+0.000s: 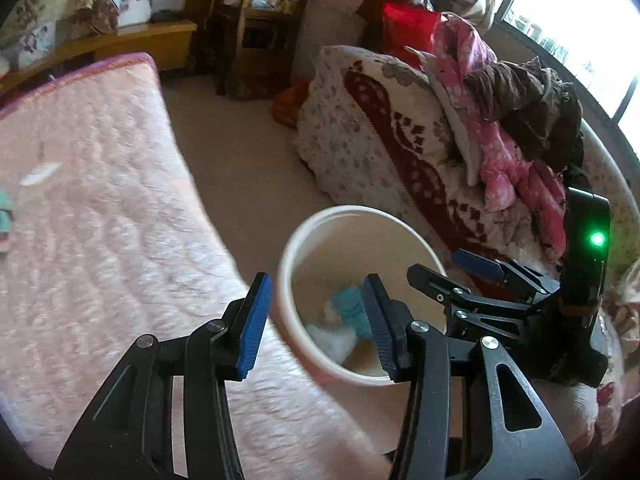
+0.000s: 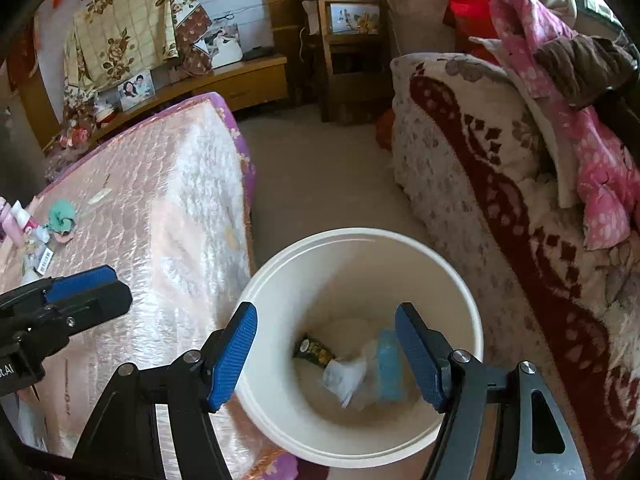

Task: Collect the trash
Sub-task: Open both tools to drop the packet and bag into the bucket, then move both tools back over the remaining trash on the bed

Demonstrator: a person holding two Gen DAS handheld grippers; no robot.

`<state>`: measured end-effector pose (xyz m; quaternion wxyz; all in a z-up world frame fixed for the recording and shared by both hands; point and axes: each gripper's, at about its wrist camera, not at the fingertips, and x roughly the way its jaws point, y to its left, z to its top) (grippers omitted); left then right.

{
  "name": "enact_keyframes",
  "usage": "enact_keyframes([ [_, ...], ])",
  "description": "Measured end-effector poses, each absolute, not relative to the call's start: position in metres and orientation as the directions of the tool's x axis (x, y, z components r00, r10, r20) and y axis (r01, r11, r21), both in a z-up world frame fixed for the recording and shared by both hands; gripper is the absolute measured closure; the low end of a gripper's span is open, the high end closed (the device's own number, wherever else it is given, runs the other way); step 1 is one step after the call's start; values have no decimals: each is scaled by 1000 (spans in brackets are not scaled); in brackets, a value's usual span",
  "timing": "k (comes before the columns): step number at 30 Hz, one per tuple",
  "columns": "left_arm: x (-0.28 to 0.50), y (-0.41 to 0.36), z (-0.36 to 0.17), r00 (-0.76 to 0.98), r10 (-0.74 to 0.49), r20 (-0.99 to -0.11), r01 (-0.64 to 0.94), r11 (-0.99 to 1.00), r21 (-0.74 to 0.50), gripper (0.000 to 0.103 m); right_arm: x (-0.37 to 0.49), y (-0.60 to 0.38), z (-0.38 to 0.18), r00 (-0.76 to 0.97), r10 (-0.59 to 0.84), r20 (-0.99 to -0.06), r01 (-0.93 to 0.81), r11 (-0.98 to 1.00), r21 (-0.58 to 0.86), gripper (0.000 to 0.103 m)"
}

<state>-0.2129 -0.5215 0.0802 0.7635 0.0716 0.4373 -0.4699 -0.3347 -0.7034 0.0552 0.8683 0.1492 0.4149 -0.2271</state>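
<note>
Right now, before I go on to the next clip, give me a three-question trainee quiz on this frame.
1. True or false: the white bin is empty.
2. Which lies inside the bin: A) a blue packet, B) a shoe, C) a bottle?
3. What stands directly left of the bin in the right wrist view?

Key: 1. False, it holds a dark snack wrapper and crumpled white paper. 2. A. 3. The pink quilted mattress.
</note>
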Motion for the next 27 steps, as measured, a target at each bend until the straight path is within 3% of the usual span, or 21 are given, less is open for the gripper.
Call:
enact_keyframes([
  [10, -194, -461, 93, 311, -611, -728, 732, 642, -226, 57, -300, -652, 67, 596, -205, -777, 421, 903, 85, 34],
  [27, -155, -342, 108, 435, -543, -718, 601, 769, -218, 57, -244, -565, 83, 628, -111, -771, 291, 951, 100, 34],
])
